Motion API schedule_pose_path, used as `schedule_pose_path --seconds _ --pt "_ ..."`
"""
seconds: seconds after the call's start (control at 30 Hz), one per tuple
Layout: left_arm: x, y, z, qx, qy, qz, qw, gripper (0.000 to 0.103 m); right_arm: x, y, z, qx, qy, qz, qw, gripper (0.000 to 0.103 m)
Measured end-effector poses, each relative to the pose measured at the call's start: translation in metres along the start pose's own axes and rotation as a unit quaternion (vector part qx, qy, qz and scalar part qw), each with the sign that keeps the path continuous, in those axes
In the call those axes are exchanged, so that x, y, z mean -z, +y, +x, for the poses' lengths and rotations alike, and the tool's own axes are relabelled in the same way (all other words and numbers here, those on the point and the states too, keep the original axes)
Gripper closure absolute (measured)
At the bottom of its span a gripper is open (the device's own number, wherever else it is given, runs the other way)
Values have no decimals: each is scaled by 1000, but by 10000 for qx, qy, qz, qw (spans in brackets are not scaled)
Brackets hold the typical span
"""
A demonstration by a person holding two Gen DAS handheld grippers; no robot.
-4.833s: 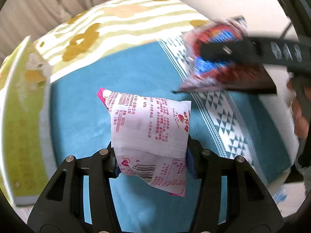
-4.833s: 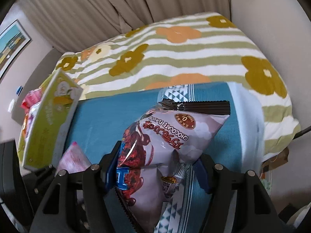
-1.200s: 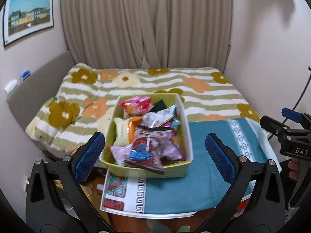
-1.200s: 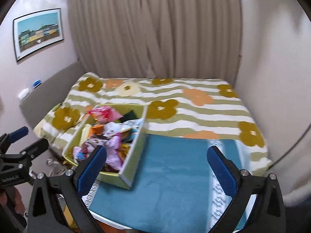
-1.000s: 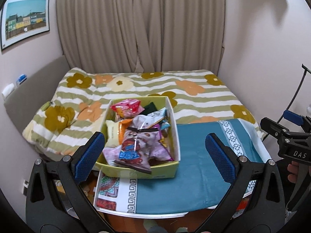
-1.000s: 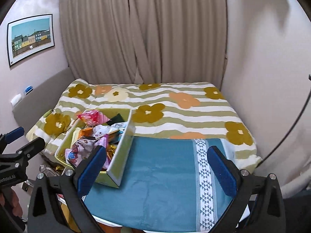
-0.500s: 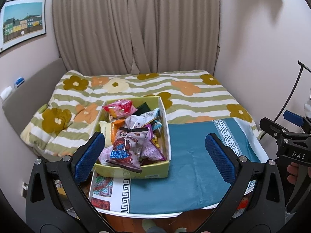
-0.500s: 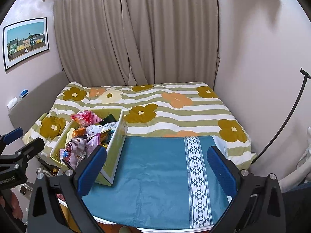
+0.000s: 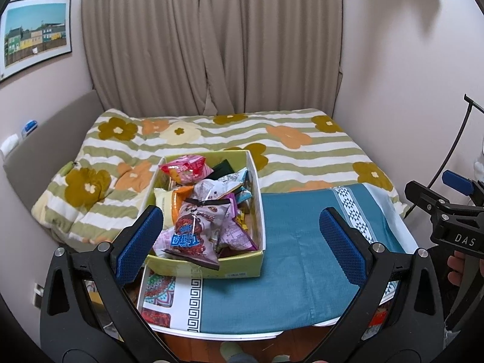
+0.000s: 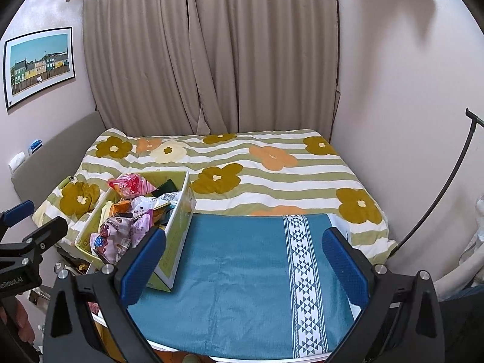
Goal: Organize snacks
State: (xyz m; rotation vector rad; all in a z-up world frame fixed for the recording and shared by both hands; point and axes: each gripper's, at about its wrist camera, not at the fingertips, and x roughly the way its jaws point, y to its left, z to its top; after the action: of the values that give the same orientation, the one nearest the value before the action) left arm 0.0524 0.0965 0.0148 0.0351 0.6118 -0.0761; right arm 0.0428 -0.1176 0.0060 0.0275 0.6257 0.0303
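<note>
Snack-filled box sits on teal cloth, left side.

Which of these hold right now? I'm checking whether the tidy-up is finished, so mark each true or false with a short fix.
1. Both grippers are open and hold nothing. True: left gripper, right gripper.
2. The snack packets lie scattered on the teal cloth. False: they are piled inside the yellow-green box.
3. The box sits on the left part of the teal cloth. True.
4. The curtains are drawn open. False: they are closed.
</note>
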Motion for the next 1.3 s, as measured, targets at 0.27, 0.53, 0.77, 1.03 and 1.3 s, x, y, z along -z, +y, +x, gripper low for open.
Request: schedule_pose_path --seconds 0.27,0.53,0.77,1.03,1.3 --pt "1 -4 5 14 16 16 10000 1 -1 -1 1 18 4 -4 10000 1" --pt "0 -5 5 20 23 13 10000 1 -1 -2 1 20 8 -1 10000 1" --pt "1 -6 7 28 37 11 10000 1 -1 -3 1 24 6 -6 10000 1" --pt "4 -5 7 -17 30 -8 10000 1 -1 -2 1 25 6 -6 10000 1" --pt "6 -6 2 -88 -36 10 10000 1 -2 -3 1 24 5 -3 10000 1"
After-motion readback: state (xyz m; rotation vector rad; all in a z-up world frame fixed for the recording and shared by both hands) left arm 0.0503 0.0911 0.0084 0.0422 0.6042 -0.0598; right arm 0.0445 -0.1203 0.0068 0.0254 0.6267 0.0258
